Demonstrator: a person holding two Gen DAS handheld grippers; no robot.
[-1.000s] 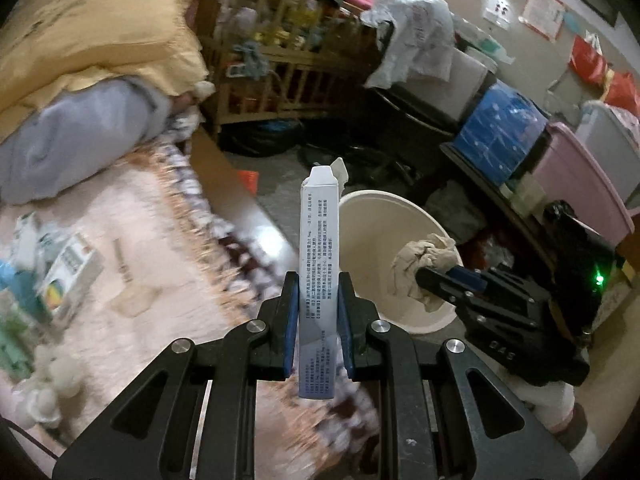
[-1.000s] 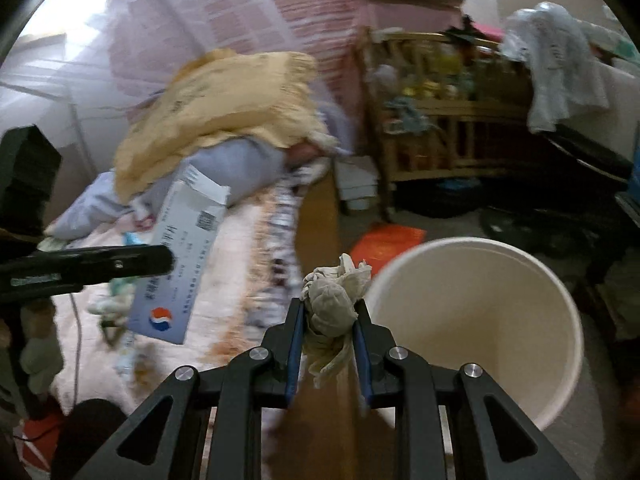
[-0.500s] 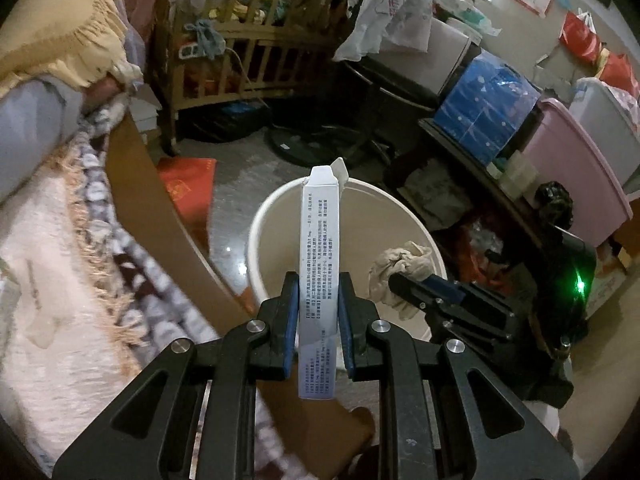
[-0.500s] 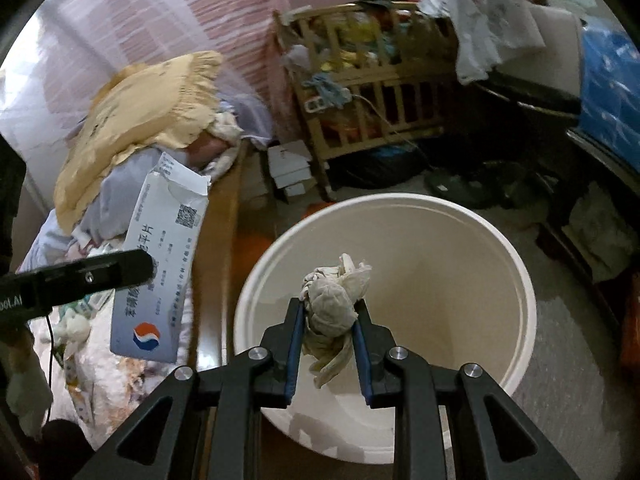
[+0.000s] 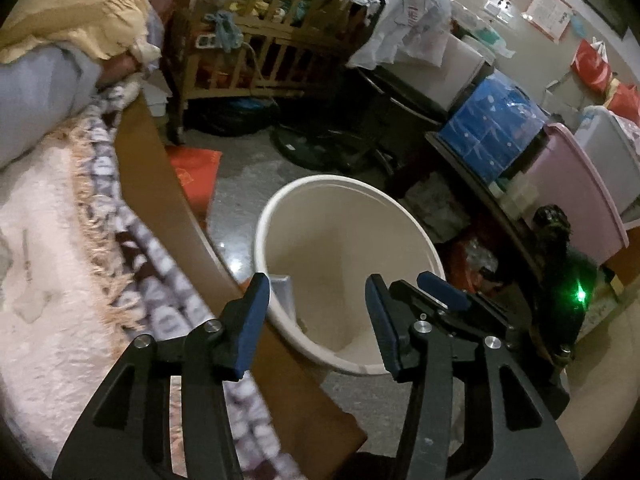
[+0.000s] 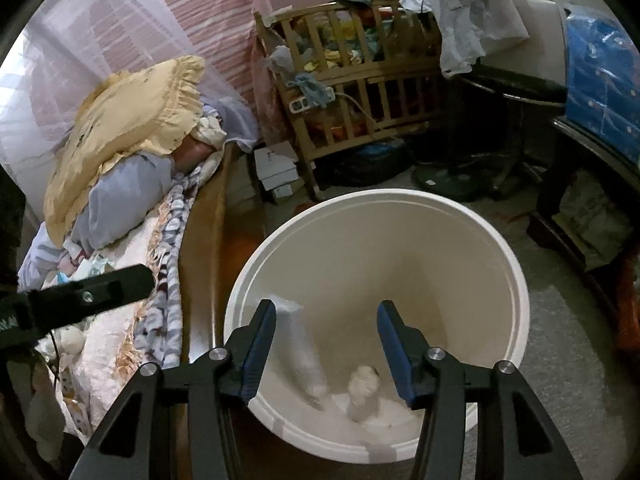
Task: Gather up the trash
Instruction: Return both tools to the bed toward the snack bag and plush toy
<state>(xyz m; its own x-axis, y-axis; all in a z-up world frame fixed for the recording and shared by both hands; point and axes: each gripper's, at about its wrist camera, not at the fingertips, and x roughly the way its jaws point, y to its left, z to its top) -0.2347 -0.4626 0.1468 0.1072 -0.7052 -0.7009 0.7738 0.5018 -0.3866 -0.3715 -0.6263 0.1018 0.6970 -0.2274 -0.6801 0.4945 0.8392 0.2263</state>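
A round cream bin (image 5: 400,216) stands on the floor beside the bed; it also shows in the right wrist view (image 6: 516,264). My left gripper (image 5: 316,320) is open and empty above the bin's near rim. My right gripper (image 6: 326,346) is open and empty over the bin's mouth. Inside the bin a white carton (image 6: 298,344) leans against the wall, and a crumpled tissue wad (image 6: 362,380) lies at the bottom. A corner of the carton (image 5: 280,292) shows in the left wrist view. The right gripper (image 5: 440,292) shows beside the left one.
The bed's wooden edge (image 5: 168,184) and fringed blanket (image 5: 80,240) lie left of the bin. A wooden crib (image 6: 360,88), a fan base (image 5: 312,148), blue packs (image 5: 492,128) and a pink tub (image 5: 576,192) crowd the far side. Small litter (image 6: 80,268) lies on the bed.
Both grippers opened over the bin. The carton dropped from the left gripper and the tissue wad from the right; both now lie inside the bin.
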